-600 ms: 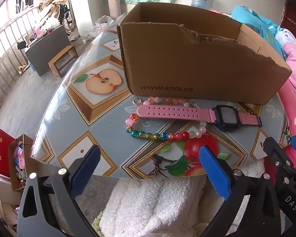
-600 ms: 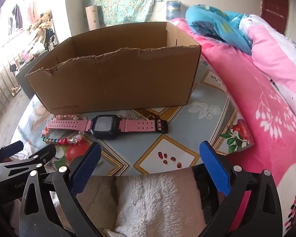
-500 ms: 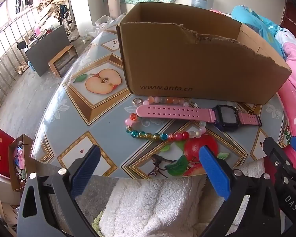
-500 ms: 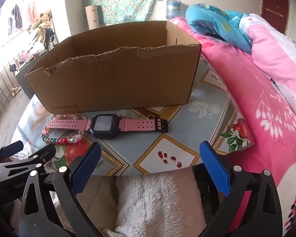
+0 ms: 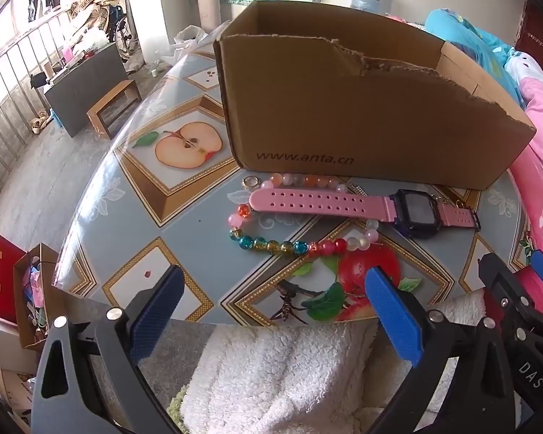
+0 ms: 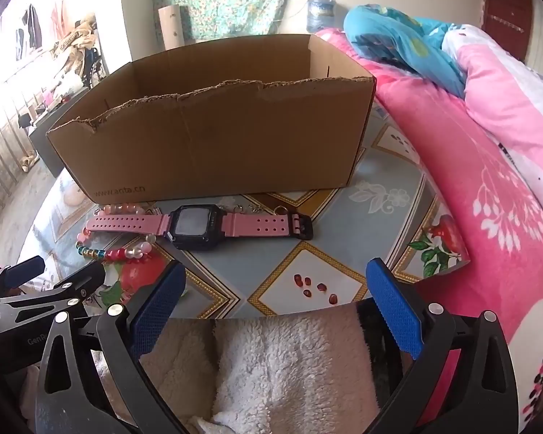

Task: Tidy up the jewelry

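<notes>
Counter (image 5: 184, 217): round top with a fruit-print covering of apples and gold-edged diamonds

Box (image 5: 362, 115): open brown cardboard, torn upper edge, web address printed low on the near wall; stands toward the far side of the counter; the inside floor is hidden from both views

Watch (image 6: 195, 226): pink perforated strap, dark square face; lies flat and stretched out just in front of the box, parallel to its near wall, black buckle end (image 6: 302, 226) toward the bed side

Bracelet (image 5: 289, 247): loop of round beads in pink, orange, teal, amber and red; lies flat on the counter, part of the loop passing under the watch strap, far side just beside the box

Ring (image 5: 251, 182): small, metallic, on the counter beside the strap tip, near the foot of the box

Chain (image 6: 257, 209): thin metal links and small rings behind the watch, close to the box; detail too small to tell

Left tongs (image 5: 271, 303): blue pads spread wide, nothing between them, over the near counter edge and a white fleecy cloth (image 5: 282, 372)

Right tongs (image 6: 273, 296): spread wide, pinching nothing, near the counter edge

Bed (image 6: 488, 152): pink flowered quilt, beside the counter
</notes>
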`<action>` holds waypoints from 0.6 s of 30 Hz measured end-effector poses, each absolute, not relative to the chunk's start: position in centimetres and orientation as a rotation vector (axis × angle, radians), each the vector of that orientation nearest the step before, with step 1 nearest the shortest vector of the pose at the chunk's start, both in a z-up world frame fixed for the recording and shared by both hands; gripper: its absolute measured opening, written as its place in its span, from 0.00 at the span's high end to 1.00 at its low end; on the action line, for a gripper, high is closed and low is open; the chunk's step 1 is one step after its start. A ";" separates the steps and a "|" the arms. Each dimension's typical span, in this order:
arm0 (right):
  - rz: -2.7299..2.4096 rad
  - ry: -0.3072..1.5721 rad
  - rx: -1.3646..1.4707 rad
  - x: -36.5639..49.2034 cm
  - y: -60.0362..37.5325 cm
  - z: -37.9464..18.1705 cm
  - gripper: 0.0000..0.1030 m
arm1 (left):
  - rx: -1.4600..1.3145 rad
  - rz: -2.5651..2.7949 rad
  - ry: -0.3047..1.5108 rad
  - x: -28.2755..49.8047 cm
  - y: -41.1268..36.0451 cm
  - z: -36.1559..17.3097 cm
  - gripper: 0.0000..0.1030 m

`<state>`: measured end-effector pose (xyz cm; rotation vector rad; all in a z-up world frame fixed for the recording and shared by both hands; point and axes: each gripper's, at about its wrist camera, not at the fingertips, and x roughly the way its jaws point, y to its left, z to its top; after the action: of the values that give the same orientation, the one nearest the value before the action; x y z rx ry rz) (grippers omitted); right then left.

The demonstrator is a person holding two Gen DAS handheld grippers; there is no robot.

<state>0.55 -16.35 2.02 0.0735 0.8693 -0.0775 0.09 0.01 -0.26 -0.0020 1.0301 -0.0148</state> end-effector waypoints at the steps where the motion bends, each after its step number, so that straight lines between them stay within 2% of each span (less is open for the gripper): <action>1: -0.077 0.870 0.073 0.5 -16.4 2.0 0.08 | -0.002 -0.015 1.031 0.1 0.1 -0.4 0.04; 18: -0.074 0.879 0.079 0.5 -16.5 2.1 0.08 | -0.003 -0.016 1.031 0.1 0.2 -0.6 0.04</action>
<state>0.54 -16.48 2.09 0.0793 0.8793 -0.0735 0.10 0.20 -0.56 -0.0025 1.0312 -0.0160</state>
